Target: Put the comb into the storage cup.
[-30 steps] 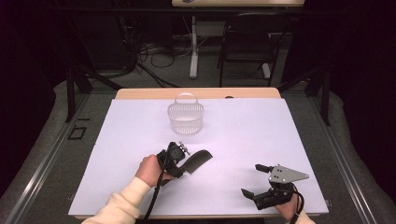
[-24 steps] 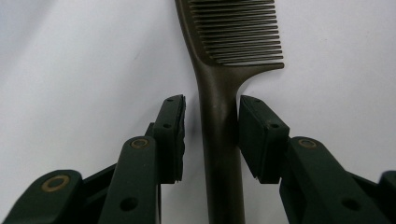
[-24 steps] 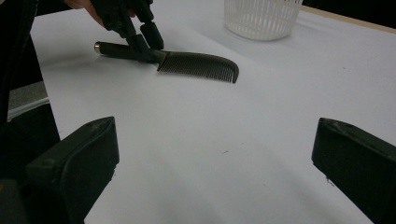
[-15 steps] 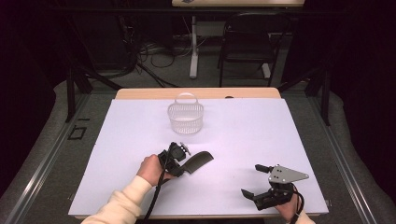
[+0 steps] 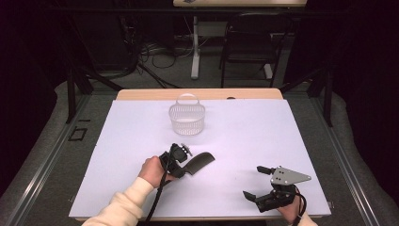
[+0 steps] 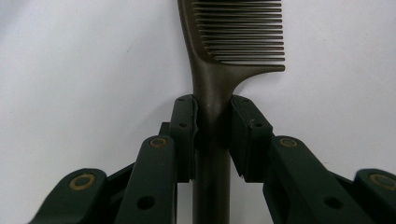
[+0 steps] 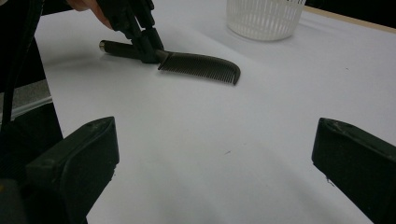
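Left claw (image 6: 212,116): jaws have just been closing and now pinch the comb (image 6: 219,79) at the neck of its handle, pads against both sides. In the high view the comb (image 5: 200,162) lies flat on the white desk (image 5: 282,141), just left of centre and low in the frame, teeth end pointing to the upper right. Right claw (image 5: 254,181): lower right of the high view, jaws spread wide, nothing between them, well apart from the comb. White basket (image 5: 187,117) stands upright above the comb, near the desk's far edge, apart from it.
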The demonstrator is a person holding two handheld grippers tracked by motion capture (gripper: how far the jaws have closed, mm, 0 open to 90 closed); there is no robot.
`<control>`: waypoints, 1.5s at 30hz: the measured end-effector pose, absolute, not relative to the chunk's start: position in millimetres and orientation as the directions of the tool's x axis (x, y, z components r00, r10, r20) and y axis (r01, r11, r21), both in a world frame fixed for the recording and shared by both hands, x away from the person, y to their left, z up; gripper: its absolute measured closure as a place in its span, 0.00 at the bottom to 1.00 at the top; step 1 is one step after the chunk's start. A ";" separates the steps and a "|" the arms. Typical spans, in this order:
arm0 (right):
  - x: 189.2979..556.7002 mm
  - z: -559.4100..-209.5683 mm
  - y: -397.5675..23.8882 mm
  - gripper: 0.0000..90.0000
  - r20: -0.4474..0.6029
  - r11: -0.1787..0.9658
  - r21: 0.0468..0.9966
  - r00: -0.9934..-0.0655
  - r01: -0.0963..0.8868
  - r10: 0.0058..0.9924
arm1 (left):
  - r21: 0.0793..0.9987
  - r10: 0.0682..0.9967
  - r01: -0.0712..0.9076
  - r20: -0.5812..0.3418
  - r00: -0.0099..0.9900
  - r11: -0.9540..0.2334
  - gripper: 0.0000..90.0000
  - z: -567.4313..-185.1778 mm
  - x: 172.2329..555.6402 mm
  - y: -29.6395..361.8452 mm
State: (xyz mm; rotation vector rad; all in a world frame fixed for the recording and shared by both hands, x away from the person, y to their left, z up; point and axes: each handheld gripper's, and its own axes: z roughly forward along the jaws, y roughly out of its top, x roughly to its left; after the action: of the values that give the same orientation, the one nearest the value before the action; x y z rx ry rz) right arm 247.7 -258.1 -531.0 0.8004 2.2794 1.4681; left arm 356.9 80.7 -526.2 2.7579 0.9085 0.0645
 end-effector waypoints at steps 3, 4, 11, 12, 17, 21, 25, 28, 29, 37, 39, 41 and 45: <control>247.6 -530.9 -258.2 0.00 0.037 0.317 0.905 -0.795 0.283 0.605 | 0.244 0.592 0.580 -0.031 0.806 -0.777 0.80 -525.8 356.3 83.1; 247.6 -530.9 -258.2 0.00 0.037 0.317 0.905 -0.795 0.284 0.606 | 0.253 0.596 0.585 -0.039 0.802 -0.771 0.80 -525.6 355.9 84.3; 248.1 -531.3 -258.0 0.00 0.038 0.316 0.905 -0.794 0.285 0.606 | 0.302 0.597 0.581 -0.049 0.801 -0.755 0.80 -519.6 352.2 92.6; 248.0 -531.2 -257.9 0.00 0.038 0.316 0.905 -0.794 0.285 0.607 | 0.308 0.593 0.577 -0.049 0.804 -0.756 0.80 -518.8 351.3 93.5; 248.1 -531.2 -257.9 0.00 0.038 0.317 0.904 -0.793 0.287 0.608 | 0.349 0.591 0.571 -0.057 0.804 -0.743 0.80 -512.8 347.0 98.6; 248.1 -531.3 -257.8 0.00 0.038 0.317 0.904 -0.793 0.286 0.608 | 0.373 0.593 0.572 -0.067 0.802 -0.731 0.81 -510.5 344.9 101.8; 248.0 -531.5 -257.8 0.00 0.038 0.316 0.905 -0.793 0.286 0.608 | 0.384 0.585 0.565 -0.077 0.808 -0.730 0.80 -507.6 343.3 105.1; 248.5 -531.9 -258.3 0.00 0.038 0.319 0.903 -0.793 0.288 0.608 | 0.396 0.583 0.561 -0.075 0.809 -0.727 0.80 -505.5 341.7 107.6; 248.5 -531.8 -258.1 0.00 0.038 0.318 0.903 -0.793 0.288 0.608 | 0.404 0.585 0.561 -0.075 0.808 -0.723 0.80 -505.1 341.4 108.4; 248.3 -531.7 -257.8 0.00 0.037 0.319 0.903 -0.793 0.286 0.608 | 0.458 0.604 0.567 -0.079 0.793 -0.685 0.80 -501.5 340.4 116.5; 248.5 -531.8 -257.7 0.00 0.036 0.320 0.903 -0.793 0.287 0.609 | 0.476 0.607 0.567 -0.083 0.790 -0.672 0.80 -500.5 340.1 118.7; 248.5 -531.9 -257.7 0.00 0.035 0.320 0.903 -0.792 0.287 0.609 | 0.490 0.610 0.567 -0.089 0.788 -0.662 0.80 -499.9 340.3 121.0; 248.6 -532.2 -257.6 0.00 0.036 0.321 0.902 -0.792 0.288 0.610 | 0.523 0.619 0.570 -0.099 0.779 -0.634 0.80 -499.7 339.7 124.7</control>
State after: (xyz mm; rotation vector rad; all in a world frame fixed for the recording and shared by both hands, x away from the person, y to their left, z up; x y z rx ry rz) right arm 248.6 -257.6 -532.2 0.8053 2.2810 1.4598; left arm 339.7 124.7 -499.7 2.4289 0.8855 0.1208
